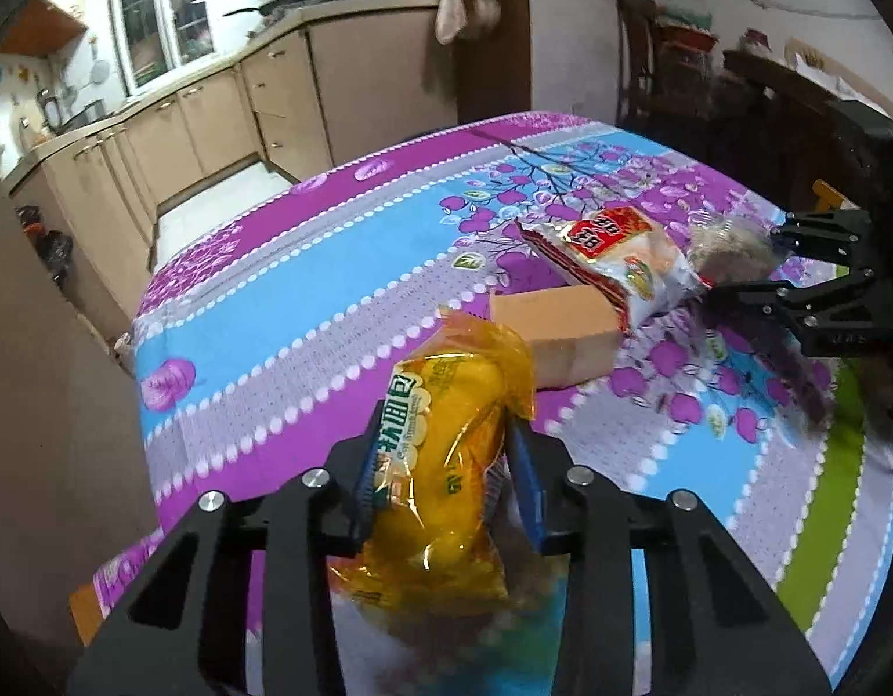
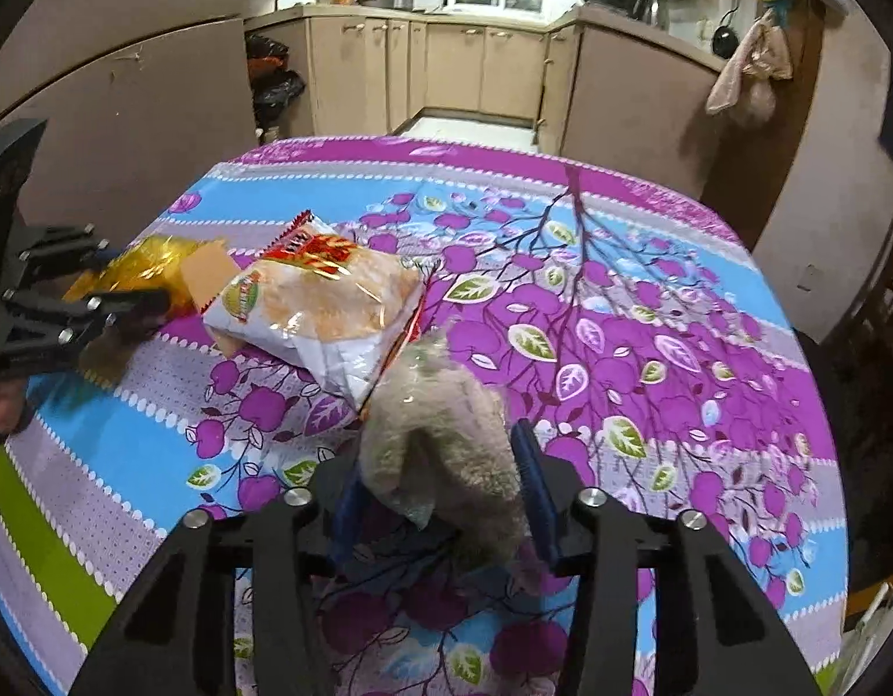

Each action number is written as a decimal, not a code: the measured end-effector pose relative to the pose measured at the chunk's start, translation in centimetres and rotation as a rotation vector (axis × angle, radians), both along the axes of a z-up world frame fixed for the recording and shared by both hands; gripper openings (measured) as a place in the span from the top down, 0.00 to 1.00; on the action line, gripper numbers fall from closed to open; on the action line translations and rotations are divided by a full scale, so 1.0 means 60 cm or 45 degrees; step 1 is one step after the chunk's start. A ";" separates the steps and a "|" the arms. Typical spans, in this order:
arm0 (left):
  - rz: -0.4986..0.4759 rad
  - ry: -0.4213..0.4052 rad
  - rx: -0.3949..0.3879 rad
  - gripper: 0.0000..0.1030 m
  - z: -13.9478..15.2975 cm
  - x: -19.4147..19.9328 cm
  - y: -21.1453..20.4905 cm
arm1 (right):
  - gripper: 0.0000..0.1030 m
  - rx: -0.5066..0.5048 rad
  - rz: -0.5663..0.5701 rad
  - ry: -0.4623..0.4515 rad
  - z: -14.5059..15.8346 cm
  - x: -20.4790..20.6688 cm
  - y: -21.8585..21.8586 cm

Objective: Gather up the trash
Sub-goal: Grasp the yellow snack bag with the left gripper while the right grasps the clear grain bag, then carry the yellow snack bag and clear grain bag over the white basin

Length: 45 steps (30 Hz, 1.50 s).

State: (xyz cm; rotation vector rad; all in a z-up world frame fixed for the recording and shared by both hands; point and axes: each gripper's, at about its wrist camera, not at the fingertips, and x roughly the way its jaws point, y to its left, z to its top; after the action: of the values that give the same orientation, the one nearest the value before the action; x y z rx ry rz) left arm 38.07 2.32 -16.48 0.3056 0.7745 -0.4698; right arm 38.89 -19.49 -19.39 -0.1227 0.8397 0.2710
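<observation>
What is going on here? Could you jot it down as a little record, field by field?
setting: table with a purple and blue floral cloth, kitchen cabinets behind
left tongs: closed on a yellow snack packet
right tongs: closed on a clear bag with something beige inside
still lying on the cloth: red and white snack bag, small tan cardboard box
how they lie: the snack bag rests partly on the box

Left gripper (image 1: 446,464) clamped, right gripper (image 2: 440,487) clamped, both angled downward
</observation>
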 end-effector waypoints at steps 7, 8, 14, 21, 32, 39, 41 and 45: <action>0.149 -0.097 -0.049 0.66 0.020 -0.075 -0.003 | 0.64 0.097 -0.100 -0.095 0.036 -0.075 -0.019; 0.169 -0.110 -0.075 0.66 0.028 -0.088 -0.001 | 0.64 0.118 -0.112 -0.111 0.045 -0.090 -0.023; 0.295 -0.214 -0.160 0.66 0.081 -0.163 -0.010 | 0.64 0.171 -0.177 -0.201 0.102 -0.177 -0.031; 0.395 -0.368 -0.257 0.66 0.163 -0.244 -0.063 | 0.64 0.182 -0.316 -0.307 0.174 -0.276 -0.063; 0.320 -0.496 -0.311 0.66 0.231 -0.304 -0.209 | 0.64 0.094 -0.523 -0.455 0.248 -0.397 -0.172; 0.219 -0.508 -0.333 0.66 0.246 -0.324 -0.301 | 0.64 0.020 -0.636 -0.498 0.272 -0.453 -0.252; 0.184 -0.514 -0.336 0.66 0.250 -0.330 -0.334 | 0.64 0.015 -0.671 -0.500 0.278 -0.468 -0.279; 0.112 -0.519 -0.351 0.66 0.257 -0.349 -0.390 | 0.64 -0.032 -0.757 -0.507 0.287 -0.501 -0.334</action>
State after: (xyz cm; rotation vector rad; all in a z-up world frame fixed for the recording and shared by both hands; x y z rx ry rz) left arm 17.15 -21.06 -1.05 0.1027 0.3190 -0.4082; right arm 8.81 -39.51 -2.19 0.0525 0.4529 -0.3168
